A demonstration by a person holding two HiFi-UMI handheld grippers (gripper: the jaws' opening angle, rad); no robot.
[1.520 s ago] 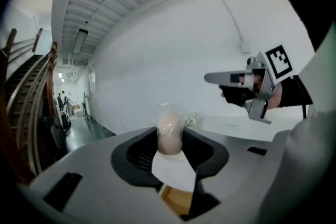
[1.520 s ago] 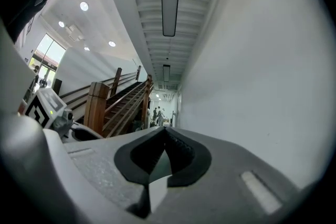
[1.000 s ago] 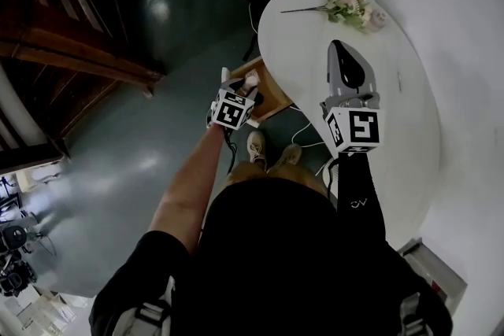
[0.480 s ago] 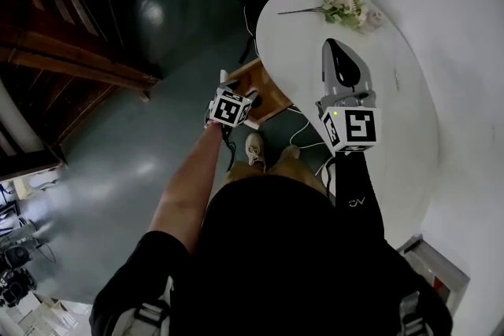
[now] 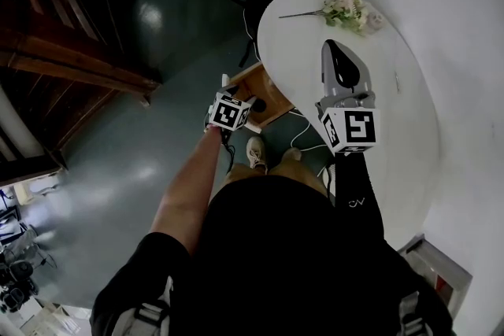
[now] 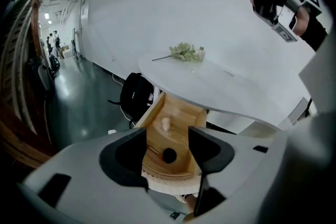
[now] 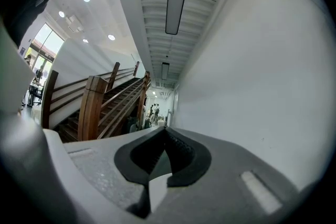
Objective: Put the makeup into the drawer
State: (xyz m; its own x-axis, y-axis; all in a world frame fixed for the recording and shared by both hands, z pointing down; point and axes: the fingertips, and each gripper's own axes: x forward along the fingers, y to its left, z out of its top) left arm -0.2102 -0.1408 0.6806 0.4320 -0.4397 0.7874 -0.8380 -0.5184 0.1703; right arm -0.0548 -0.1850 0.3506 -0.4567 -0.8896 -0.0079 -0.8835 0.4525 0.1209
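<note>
The left gripper (image 6: 168, 150) has just been opening its jaws, which stand spread and empty above the drawer (image 6: 181, 113). A black makeup item (image 6: 169, 155) lies near the drawer's front edge. The right gripper (image 7: 166, 136) has its jaws pressed together, empty.

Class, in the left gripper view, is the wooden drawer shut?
No, the drawer stands pulled out, with a black item and a pale item inside.

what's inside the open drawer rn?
In the drawer: a small pale item and a round black item. Its near corners sit behind the left gripper, its far end under the tabletop, so anything there is hidden.
</note>
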